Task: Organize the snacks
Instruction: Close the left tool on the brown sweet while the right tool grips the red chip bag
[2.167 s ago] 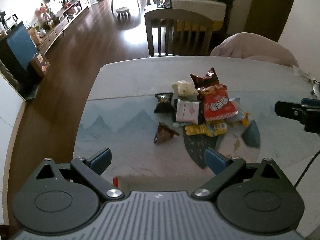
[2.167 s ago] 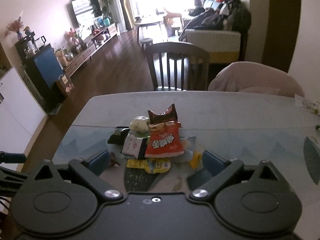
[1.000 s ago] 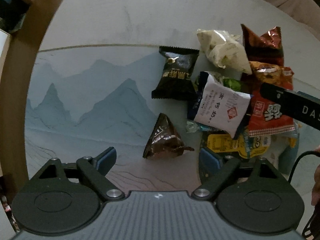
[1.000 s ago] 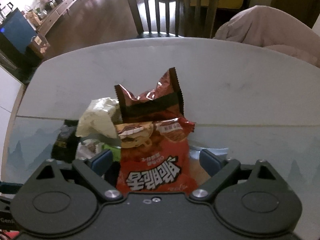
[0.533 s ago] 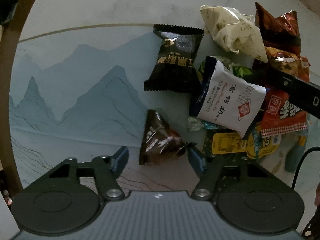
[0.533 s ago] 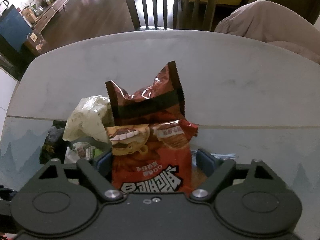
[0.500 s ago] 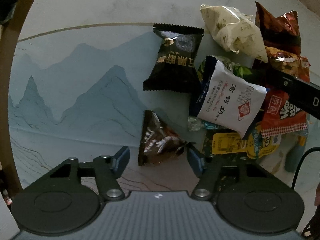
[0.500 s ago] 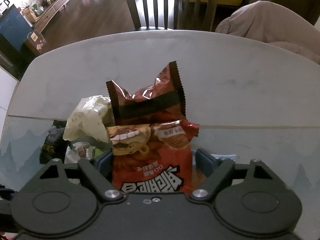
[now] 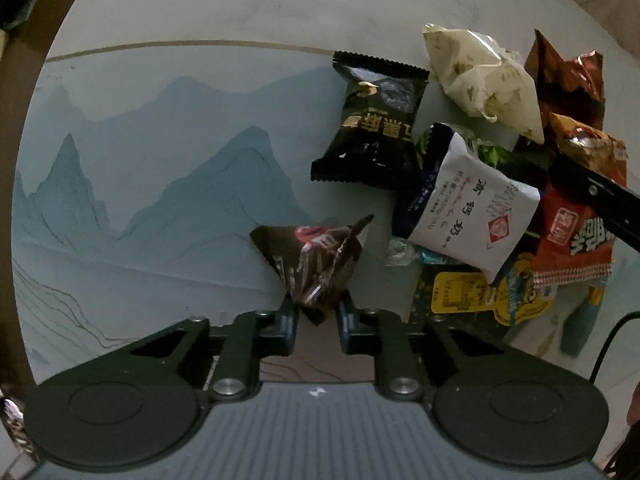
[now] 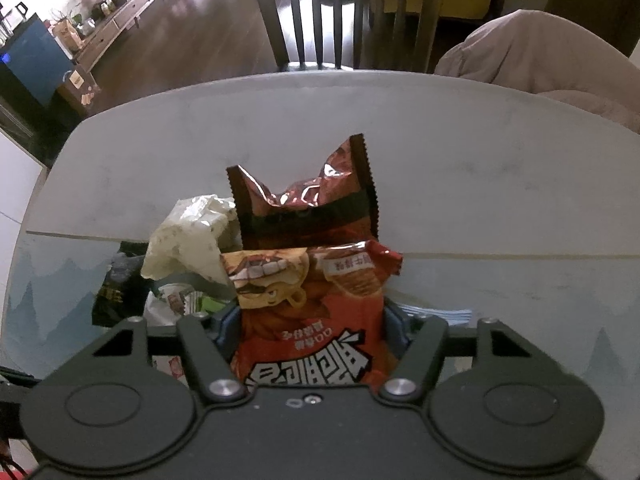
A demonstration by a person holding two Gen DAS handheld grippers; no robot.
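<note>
Snacks are heaped on the table (image 9: 168, 12): the brown triangular packet (image 9: 316, 260) is now pinched by the left gripper (image 9: 317, 320), just closed; the red chip bag (image 10: 312, 320) is being squeezed by the closing right gripper (image 10: 312, 330). Two pickups appear underway.

Nine snack packets (image 9: 466, 204), two hand-held grippers (image 9: 317, 318), one chair (image 10: 346, 12).

Left wrist view: straight down, close. Right: steeply down, close. Shared: snack pile (image 9: 472, 184).
</note>
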